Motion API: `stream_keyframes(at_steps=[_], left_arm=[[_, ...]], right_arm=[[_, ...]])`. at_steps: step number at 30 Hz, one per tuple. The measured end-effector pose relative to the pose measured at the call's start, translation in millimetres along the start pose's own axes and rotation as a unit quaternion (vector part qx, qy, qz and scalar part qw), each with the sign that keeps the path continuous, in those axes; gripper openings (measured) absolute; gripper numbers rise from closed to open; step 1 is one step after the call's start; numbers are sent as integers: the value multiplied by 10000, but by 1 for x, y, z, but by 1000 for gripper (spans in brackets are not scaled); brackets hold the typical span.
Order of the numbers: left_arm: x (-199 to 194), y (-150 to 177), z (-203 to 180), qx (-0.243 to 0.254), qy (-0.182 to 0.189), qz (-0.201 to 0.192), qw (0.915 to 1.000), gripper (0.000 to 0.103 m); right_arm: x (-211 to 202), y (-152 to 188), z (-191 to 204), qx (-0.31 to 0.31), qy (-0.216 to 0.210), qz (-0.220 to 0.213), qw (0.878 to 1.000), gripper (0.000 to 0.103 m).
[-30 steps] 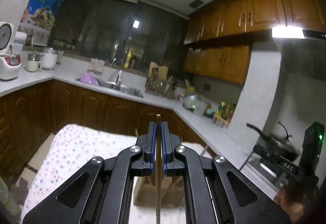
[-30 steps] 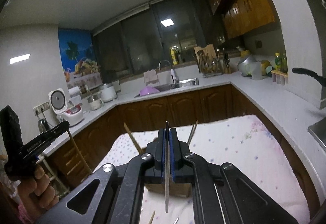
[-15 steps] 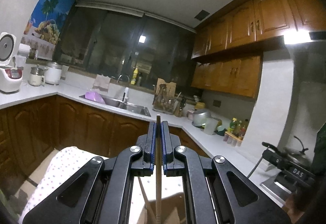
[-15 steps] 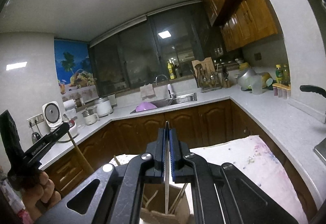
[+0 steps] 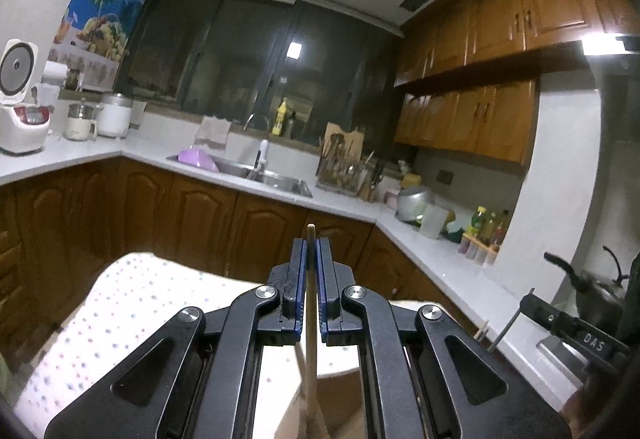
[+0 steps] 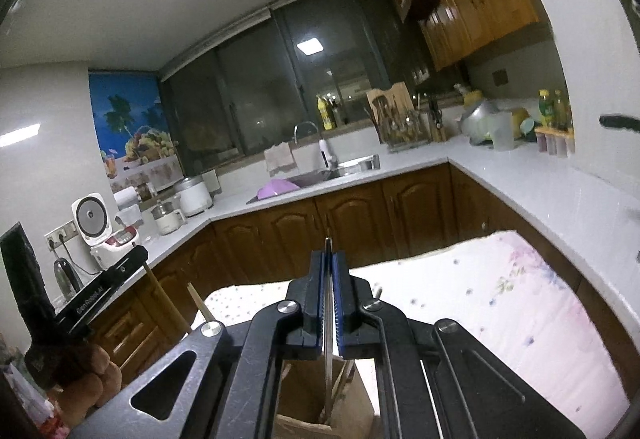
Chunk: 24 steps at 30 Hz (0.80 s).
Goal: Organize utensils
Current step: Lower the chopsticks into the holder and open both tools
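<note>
holder [image 6: 320,411]: one wooden box, directly below the right jaws; open top faced up, so sticks could go in vertically. Also seen under the left jaws [image 5: 344,399].
knife [image 6: 328,319]: one thin metal blade, pinched between the right pads, tip just past the jaw ends, lower end running down into the holder mouth. Probably held upright to line up with the slot; can't tell if it touched bottom.
right gripper [image 6: 329,259]: jaws closed on the knife, no visible gap.
chopstick [image 5: 310,303]: one wooden stick, vertical between the left pads, top poking above the jaw ends, lower end down at the holder.
left gripper [image 5: 310,245]: jaws clamped on the chopstick. Same vertical hold, likely for a straight drop.
loose sticks [image 6: 340,383]: at least two leaned inside the holder below the right jaws; one more [image 6: 200,305] slanted up left of them. Exact count unclear, blurred.
cloth [image 6: 520,319]: one dotted sheet under the holder, spread to the right of the right jaws.
count: two grippers, two held utensils, one holder.
</note>
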<state>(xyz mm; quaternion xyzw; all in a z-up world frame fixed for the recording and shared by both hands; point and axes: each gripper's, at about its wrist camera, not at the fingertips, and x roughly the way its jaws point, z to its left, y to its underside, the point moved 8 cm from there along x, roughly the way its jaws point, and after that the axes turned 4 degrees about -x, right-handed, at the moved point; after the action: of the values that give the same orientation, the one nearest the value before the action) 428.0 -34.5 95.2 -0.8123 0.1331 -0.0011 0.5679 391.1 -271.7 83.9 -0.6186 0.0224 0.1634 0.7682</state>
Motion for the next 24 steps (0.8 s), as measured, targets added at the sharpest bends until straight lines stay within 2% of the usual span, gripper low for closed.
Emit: stream_keyframes(at_steps=[9, 14, 24], left_arm=[[13, 31, 11, -70, -44, 422, 9991, 5], [22, 45, 15, -91, -79, 677, 9976, 6], [21, 44, 14, -22, -58, 713, 9974, 6]], right_arm=[[18, 33, -11, 210, 66, 415, 9989, 4], [22, 38, -17, 285, 108, 536, 9981, 4], [26, 38, -18, 289, 119, 634, 9975, 4]])
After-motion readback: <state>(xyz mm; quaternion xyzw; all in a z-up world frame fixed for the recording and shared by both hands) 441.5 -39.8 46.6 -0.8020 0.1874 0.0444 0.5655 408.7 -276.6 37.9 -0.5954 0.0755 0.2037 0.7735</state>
